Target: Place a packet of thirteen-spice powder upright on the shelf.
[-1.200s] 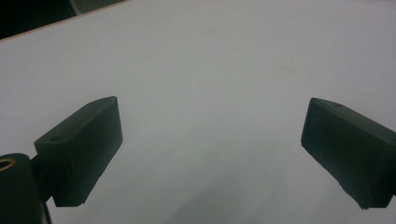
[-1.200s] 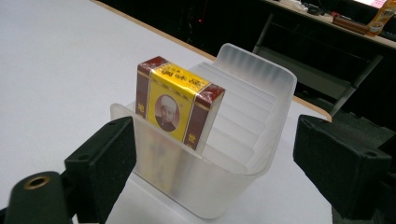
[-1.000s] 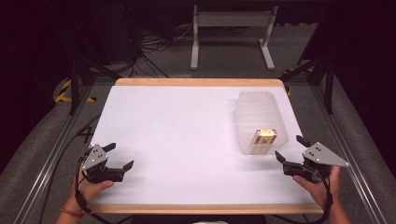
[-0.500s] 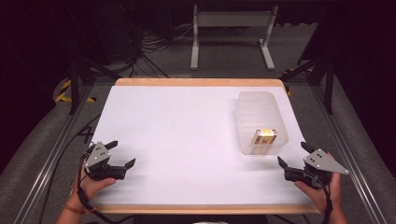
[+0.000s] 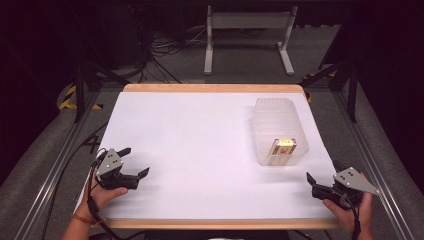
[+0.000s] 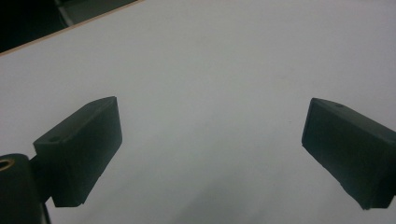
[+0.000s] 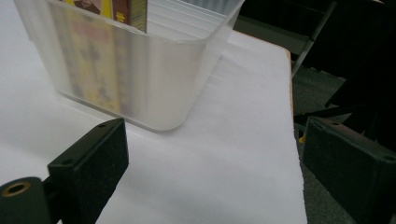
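While the yellow box (image 5: 285, 148) stands inside the clear bin (image 5: 292, 112) at the table's (image 5: 200, 130) right side, both grippers rest near the front edge, left gripper (image 5: 136, 162) and right gripper (image 5: 322, 176), fingers spread and empty; the packing looks done, little left

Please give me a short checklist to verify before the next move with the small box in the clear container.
1. Right tongs open, nothing between the jaws: ok.
2. Left tongs open and empty, over bare table: ok.
3. Clear container flat on the table, apart from both tongs: ok.
4. Small yellow box upright at the container's near end: ok.
5. Path from right tongs to container free of things: ok.
6. Room beside the box for a jaw: cannot tell.
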Available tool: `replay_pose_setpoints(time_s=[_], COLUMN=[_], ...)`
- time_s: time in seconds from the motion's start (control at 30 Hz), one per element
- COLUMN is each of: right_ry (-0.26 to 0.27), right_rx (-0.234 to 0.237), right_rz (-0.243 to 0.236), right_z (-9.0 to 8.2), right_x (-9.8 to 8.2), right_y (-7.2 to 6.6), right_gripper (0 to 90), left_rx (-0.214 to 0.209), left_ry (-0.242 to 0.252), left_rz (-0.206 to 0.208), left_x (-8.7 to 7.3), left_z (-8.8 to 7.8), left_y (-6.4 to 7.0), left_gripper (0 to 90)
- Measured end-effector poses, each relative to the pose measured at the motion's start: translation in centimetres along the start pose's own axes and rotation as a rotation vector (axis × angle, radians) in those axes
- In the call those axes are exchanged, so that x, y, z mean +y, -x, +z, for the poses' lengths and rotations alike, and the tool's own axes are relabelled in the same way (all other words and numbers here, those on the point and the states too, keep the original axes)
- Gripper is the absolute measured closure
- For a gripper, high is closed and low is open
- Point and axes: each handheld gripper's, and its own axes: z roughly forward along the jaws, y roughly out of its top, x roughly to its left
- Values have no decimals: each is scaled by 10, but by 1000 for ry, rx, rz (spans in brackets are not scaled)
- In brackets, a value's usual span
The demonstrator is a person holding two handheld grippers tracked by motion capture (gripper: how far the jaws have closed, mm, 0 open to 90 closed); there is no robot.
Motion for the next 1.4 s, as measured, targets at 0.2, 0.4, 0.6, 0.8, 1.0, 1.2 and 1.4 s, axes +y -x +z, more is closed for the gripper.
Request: replay_pose_setpoints(time_s=[0.2, 0.4, 0.6, 0.8, 1.0, 1.2, 1.4], right_ry=[12, 15, 37, 58, 65, 77, 106], right_rx=[-2, -3, -19, -16, -27, -23, -2], right_rz=[16, 11, 38, 58, 25, 10, 11], right_z=[-2, -3, -4, -2, -4, -5, 3], right_x=[-3, -4, -3, -4, -2, 1, 8], right_y=[4, 4, 7, 5, 0, -4, -4], right_gripper=[82, 81, 82, 82, 82, 81, 81], left_rx=[3, -2, -1, 3, -4, -6, 18], left_ry=[6, 13, 13, 4, 11, 17, -9], left_rz=[-8, -17, -20, -30, -38, -58, -51], left_x=[0, -1, -2, -3, -3, -5, -12], left_z=[0, 0, -1, -1, -2, -6, -11], left_y=[-1, -1, -1, -1, 0, 1, 2], left_gripper=[56, 56, 57, 58, 58, 59, 59])
